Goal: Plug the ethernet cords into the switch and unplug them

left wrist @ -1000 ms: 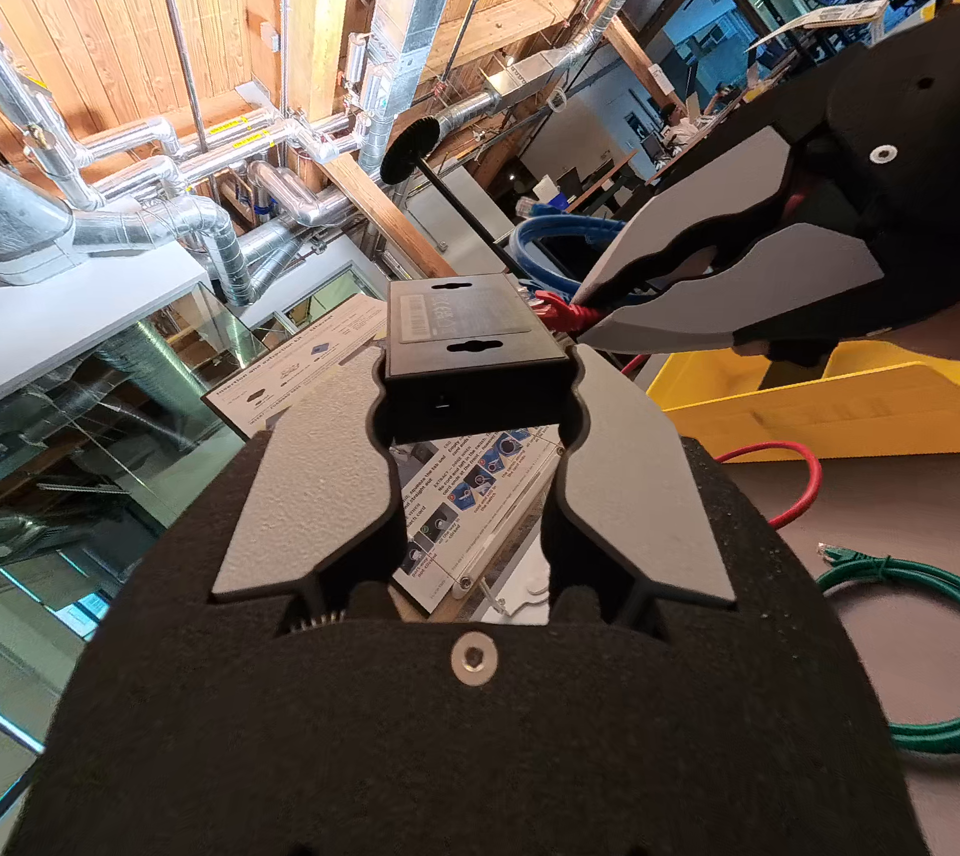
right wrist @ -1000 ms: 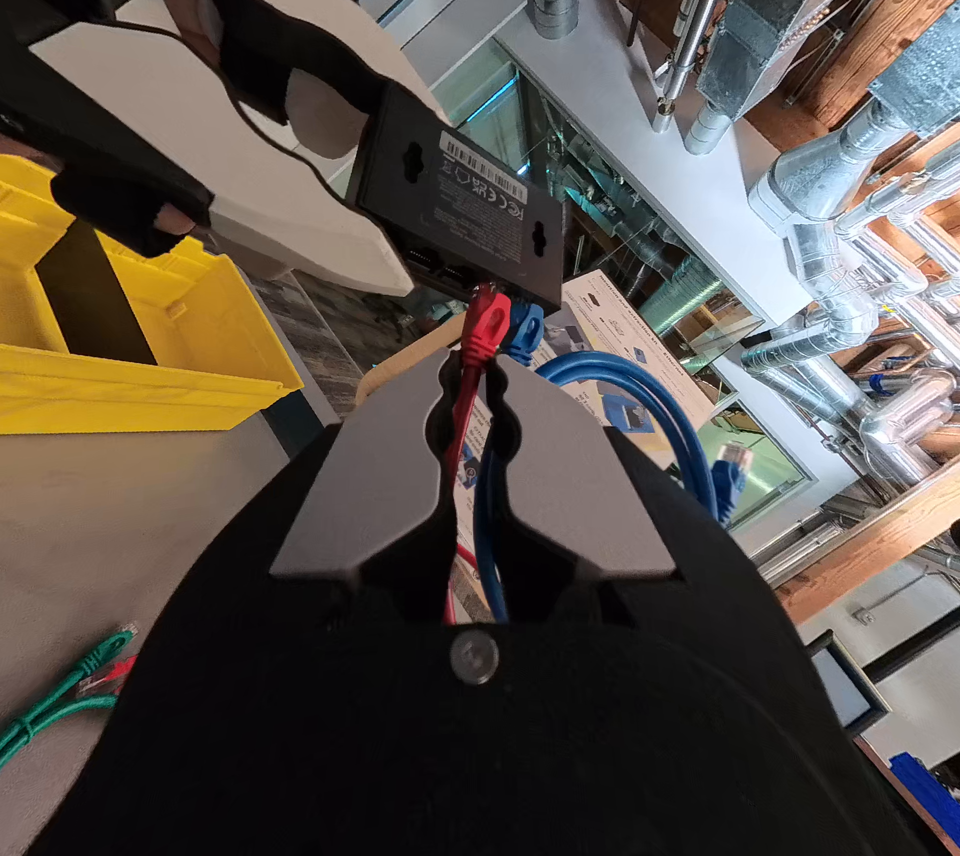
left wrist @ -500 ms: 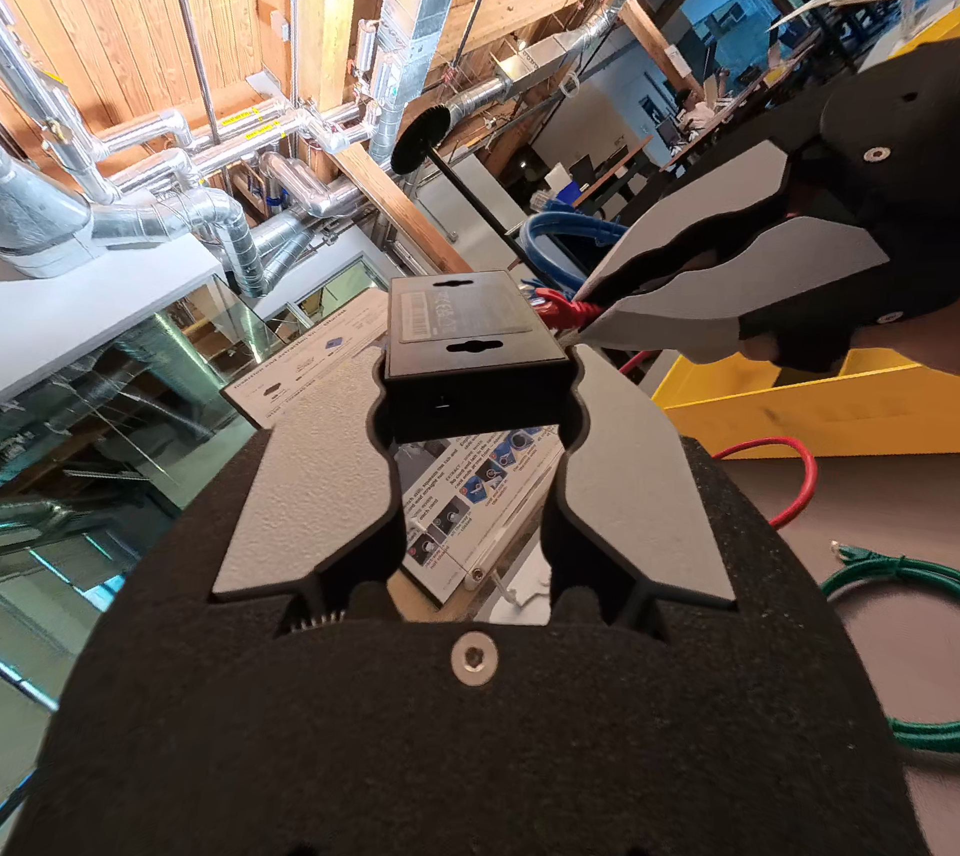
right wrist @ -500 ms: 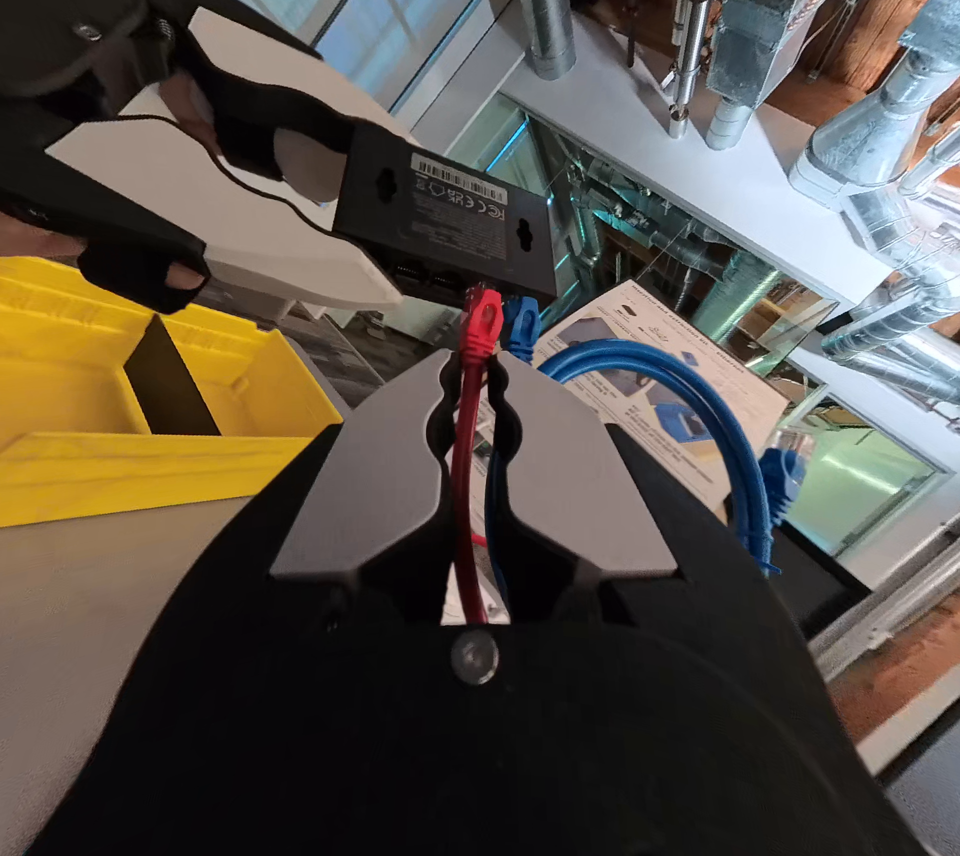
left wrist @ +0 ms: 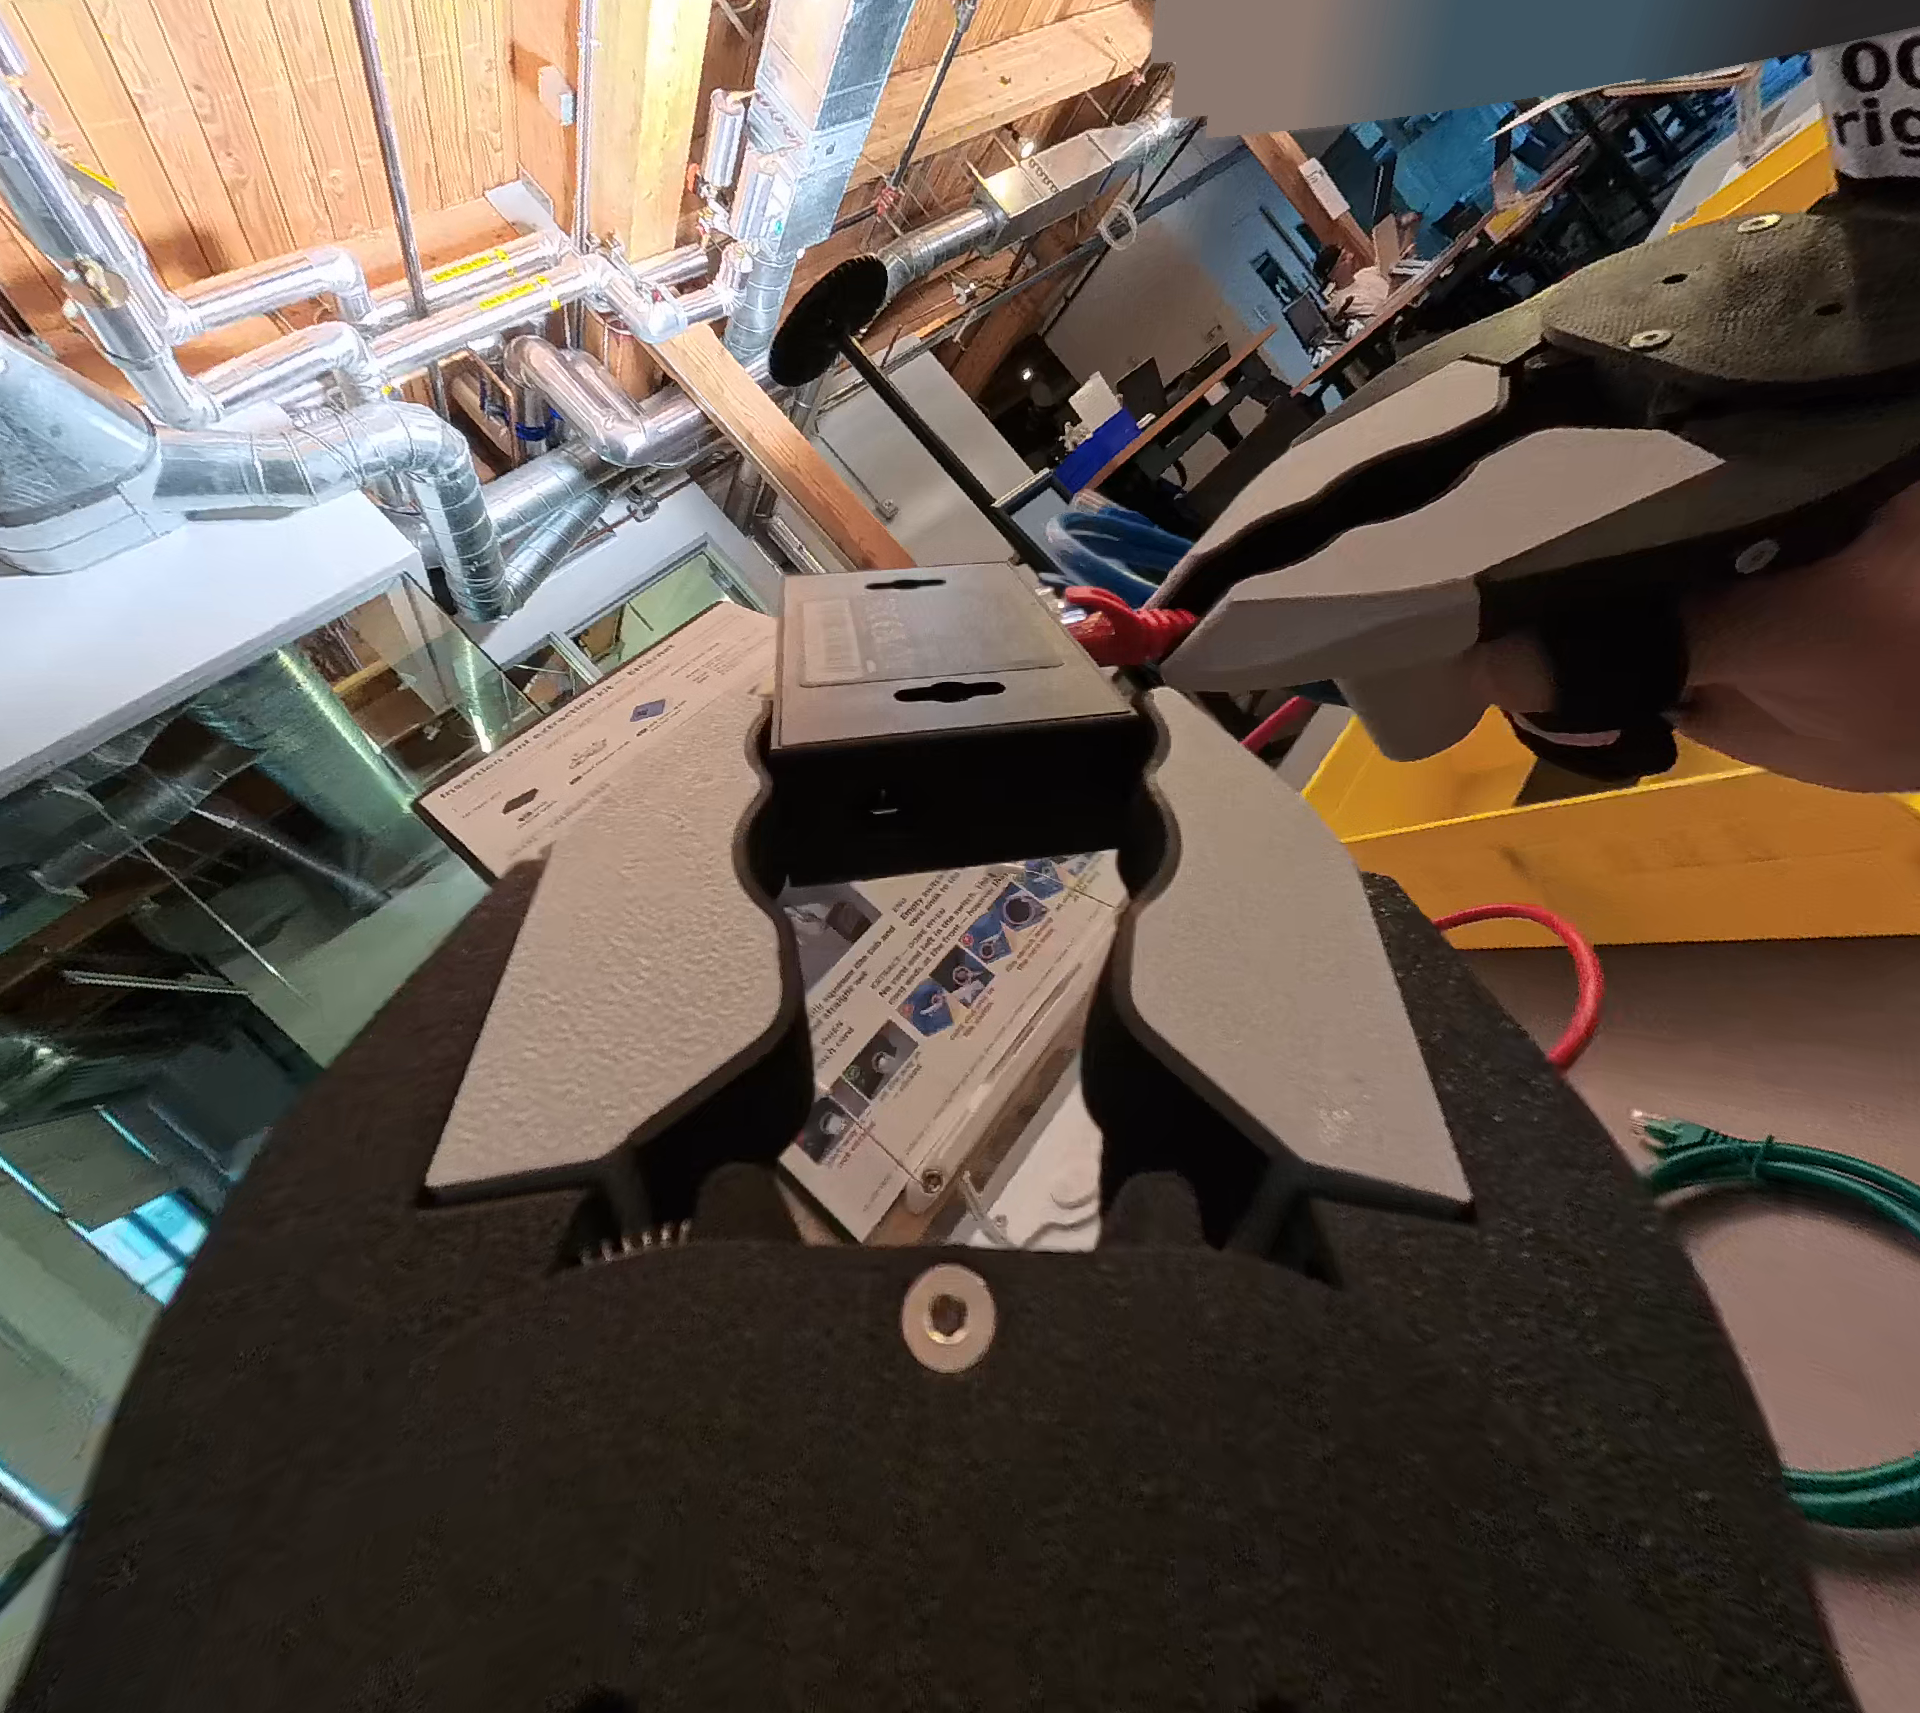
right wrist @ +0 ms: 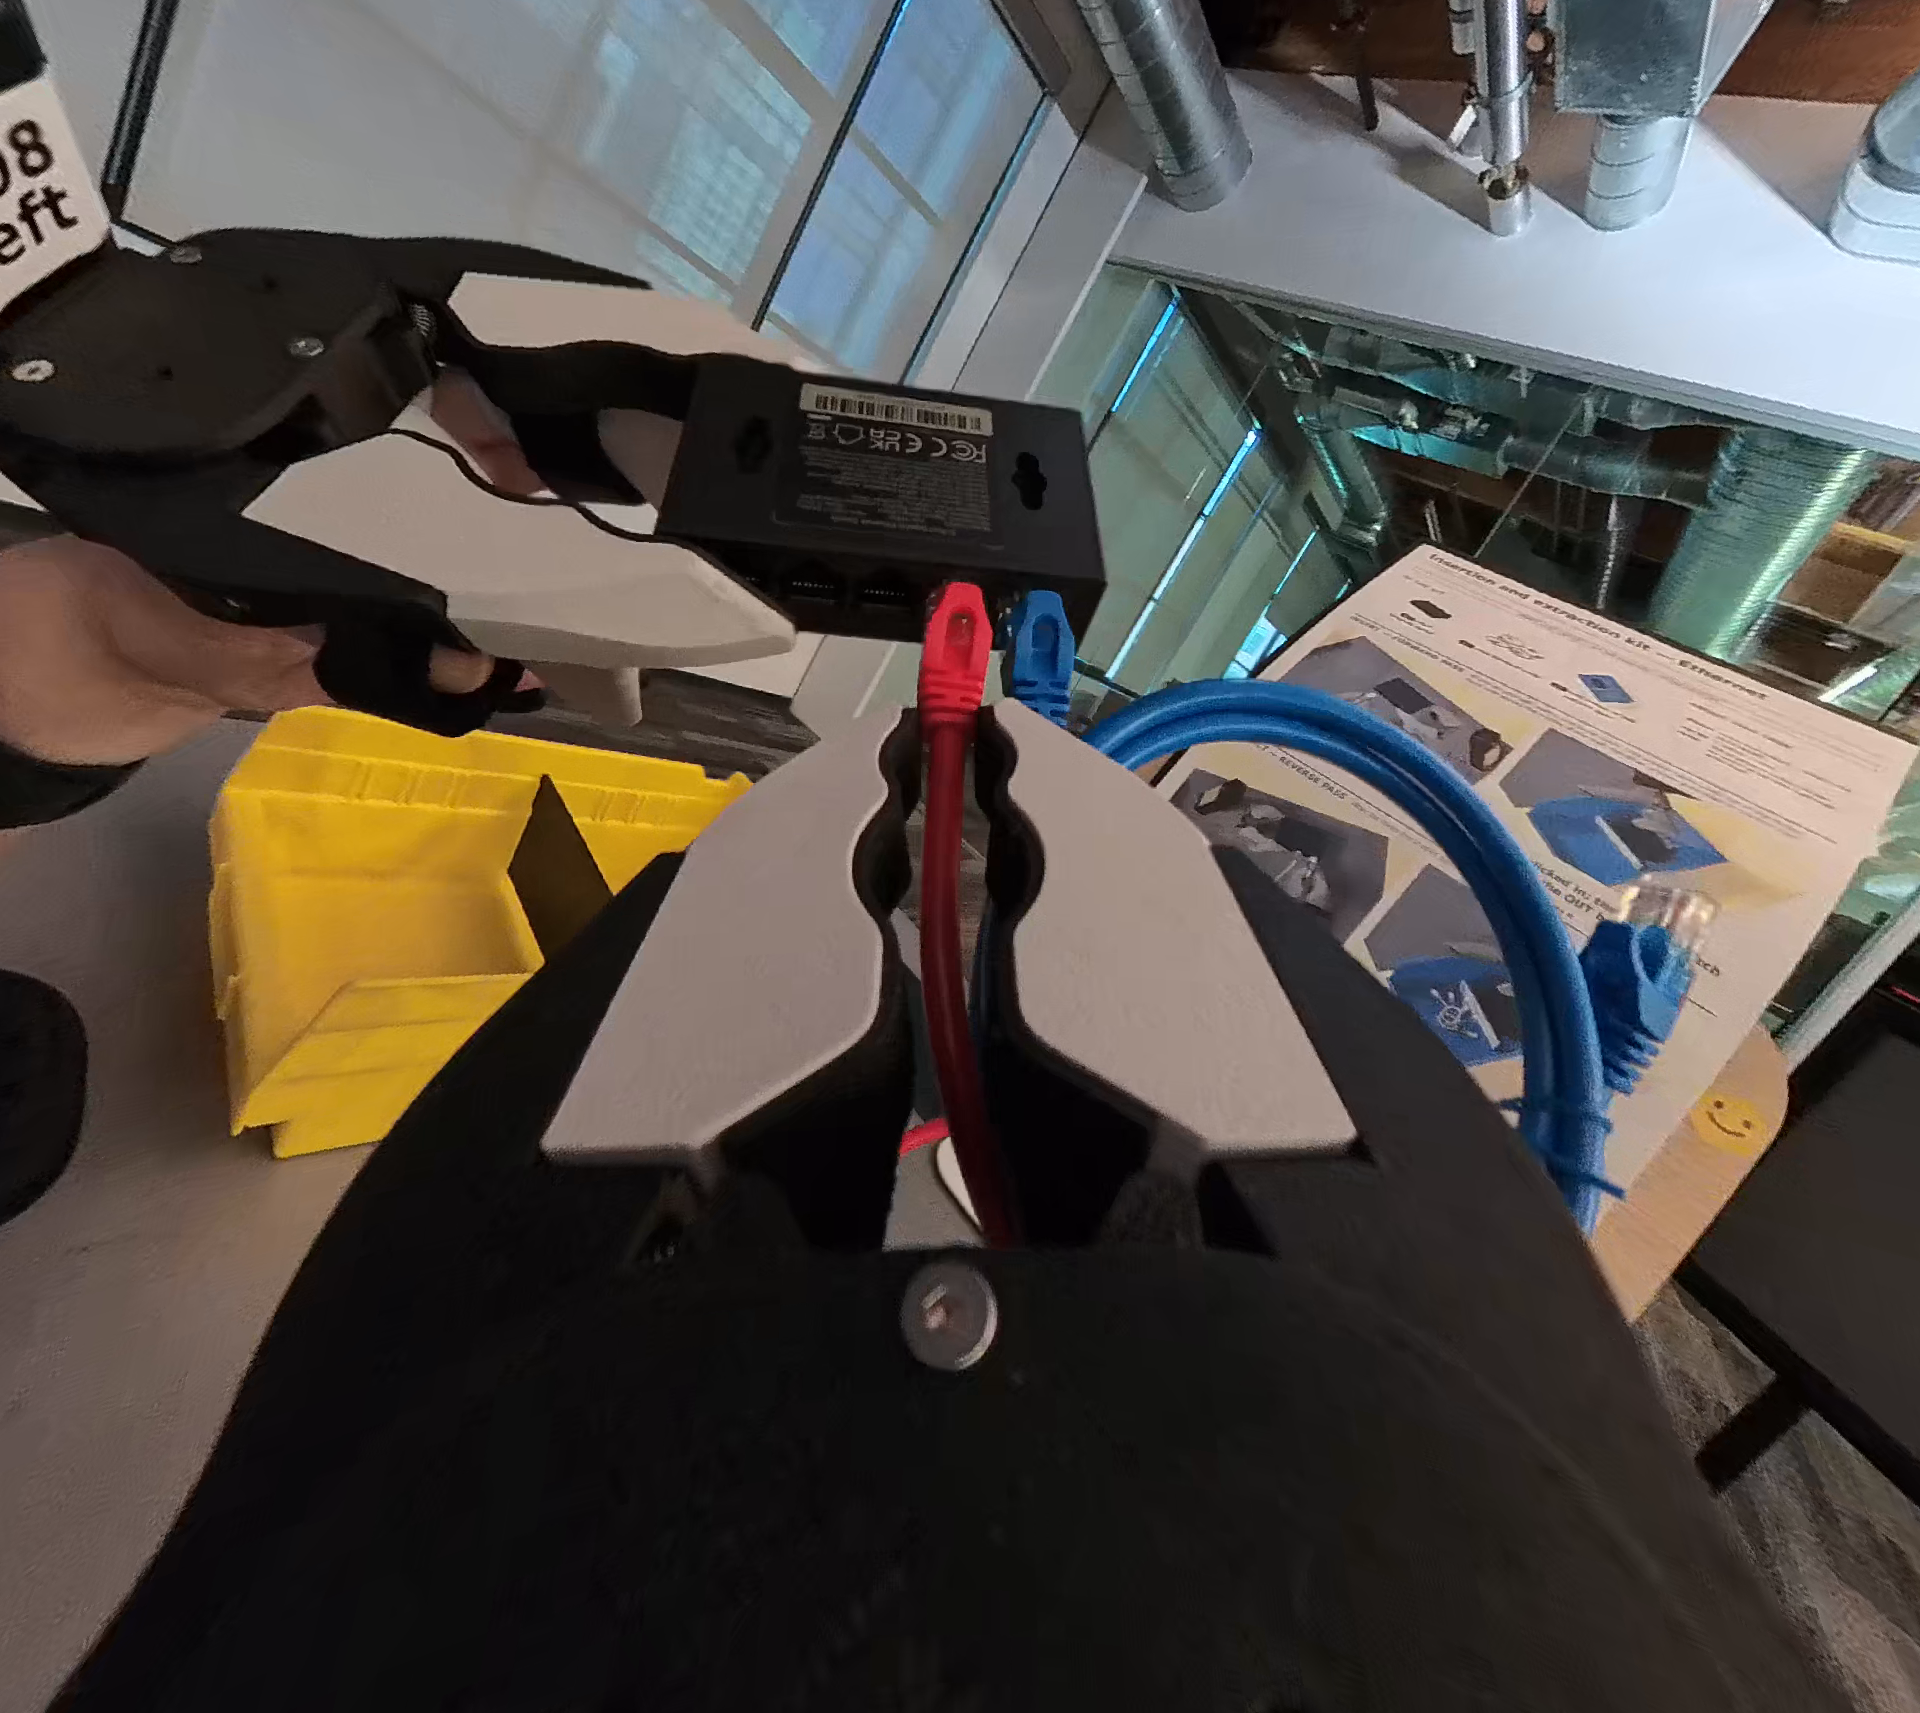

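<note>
Your left gripper [left wrist: 951, 790] is clamped on the black switch [left wrist: 940, 687], held up off the table. Your right gripper [right wrist: 948, 733] is closed around the red cord [right wrist: 951, 884], whose plug seems seated in a port beside the blue cord [right wrist: 1351, 759], though the port mouth is hard to see.

Bright daylight from the windows [right wrist: 727, 53], sharp centre (edges fisheye-bent).

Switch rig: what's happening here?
A person holds two grippers off the table. The left gripper clamps the black switch. The right gripper pinches the red cord just behind its plug, which sits at a switch port beside the plugged blue cord. A green cord lies unused.
</note>
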Demonstrator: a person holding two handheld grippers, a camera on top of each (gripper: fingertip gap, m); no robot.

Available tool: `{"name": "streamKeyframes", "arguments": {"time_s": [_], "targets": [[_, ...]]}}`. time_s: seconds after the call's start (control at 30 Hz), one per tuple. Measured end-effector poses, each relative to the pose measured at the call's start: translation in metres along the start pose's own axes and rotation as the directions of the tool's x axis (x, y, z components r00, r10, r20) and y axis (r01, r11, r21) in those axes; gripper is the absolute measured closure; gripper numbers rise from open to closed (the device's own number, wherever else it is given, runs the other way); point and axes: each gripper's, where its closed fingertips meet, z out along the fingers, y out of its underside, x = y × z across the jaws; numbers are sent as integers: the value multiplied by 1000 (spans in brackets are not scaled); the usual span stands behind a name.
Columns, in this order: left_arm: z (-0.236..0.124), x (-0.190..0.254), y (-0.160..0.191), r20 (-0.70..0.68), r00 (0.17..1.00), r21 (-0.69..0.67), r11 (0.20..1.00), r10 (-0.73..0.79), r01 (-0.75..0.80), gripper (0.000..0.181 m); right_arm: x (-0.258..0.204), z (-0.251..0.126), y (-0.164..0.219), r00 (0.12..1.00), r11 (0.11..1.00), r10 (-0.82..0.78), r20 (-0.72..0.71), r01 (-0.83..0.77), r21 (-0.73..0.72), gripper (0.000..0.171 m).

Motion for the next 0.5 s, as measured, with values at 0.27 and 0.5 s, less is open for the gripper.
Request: {"name": "streamKeyframes", "arguments": {"time_s": [0.27, 0.5], "targets": [[1, 3, 4, -27, 995, 22, 995, -92, 93, 118, 1, -3, 0, 999, 999, -35, 4, 35, -33, 161], [4, 5, 7, -15, 995, 14, 995, -96, 97, 118, 4, -2, 2, 998, 994, -57, -25, 55, -91, 161]]}}
